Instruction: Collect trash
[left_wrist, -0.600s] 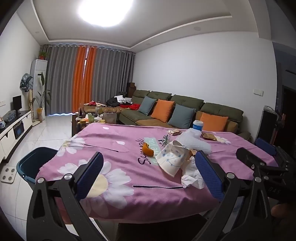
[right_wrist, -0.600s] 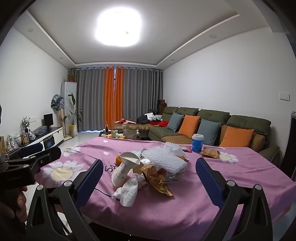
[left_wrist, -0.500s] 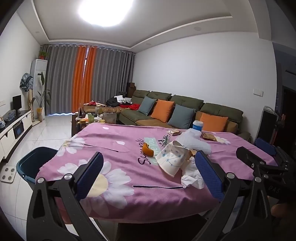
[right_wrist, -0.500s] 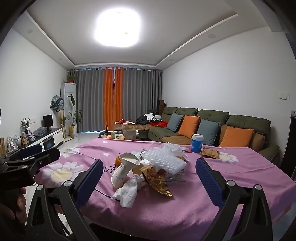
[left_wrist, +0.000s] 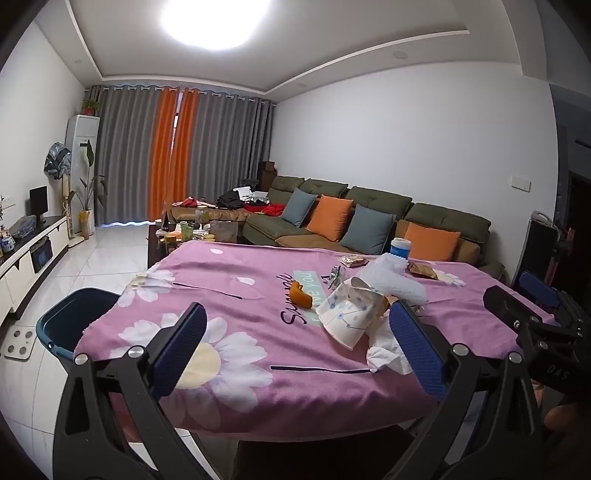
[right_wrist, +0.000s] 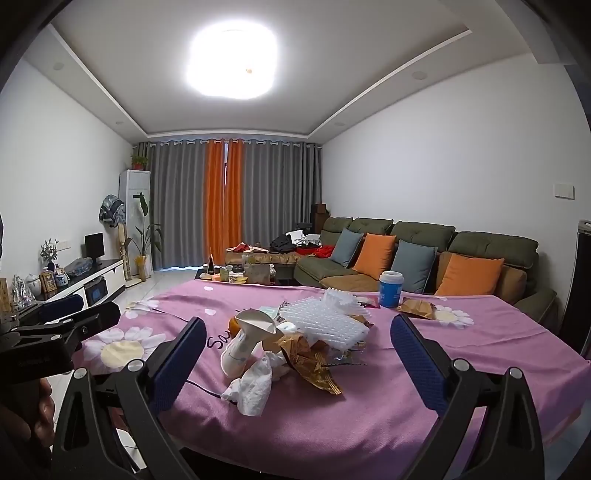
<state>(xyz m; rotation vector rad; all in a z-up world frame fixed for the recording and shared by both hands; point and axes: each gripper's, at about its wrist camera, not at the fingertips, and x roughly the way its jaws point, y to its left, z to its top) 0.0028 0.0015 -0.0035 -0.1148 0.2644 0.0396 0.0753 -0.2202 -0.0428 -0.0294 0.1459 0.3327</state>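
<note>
A pile of trash lies on the table with the pink flowered cloth (left_wrist: 240, 295): a crushed white paper cup (left_wrist: 345, 314), a crumpled tissue (left_wrist: 384, 352), white bubble wrap (right_wrist: 325, 321), a gold foil wrapper (right_wrist: 314, 360) and an orange peel (left_wrist: 300, 293). The cup (right_wrist: 245, 341) and tissue (right_wrist: 253, 386) also show in the right wrist view. My left gripper (left_wrist: 299, 354) is open and empty at the table's near edge. My right gripper (right_wrist: 295, 365) is open and empty, just short of the pile.
A dark blue bin (left_wrist: 70, 321) stands on the floor left of the table. A blue-white cup (right_wrist: 390, 288) and a brown wrapper (right_wrist: 417, 308) sit at the table's far side. A green sofa (right_wrist: 424, 254) and a cluttered coffee table (left_wrist: 199, 229) lie beyond.
</note>
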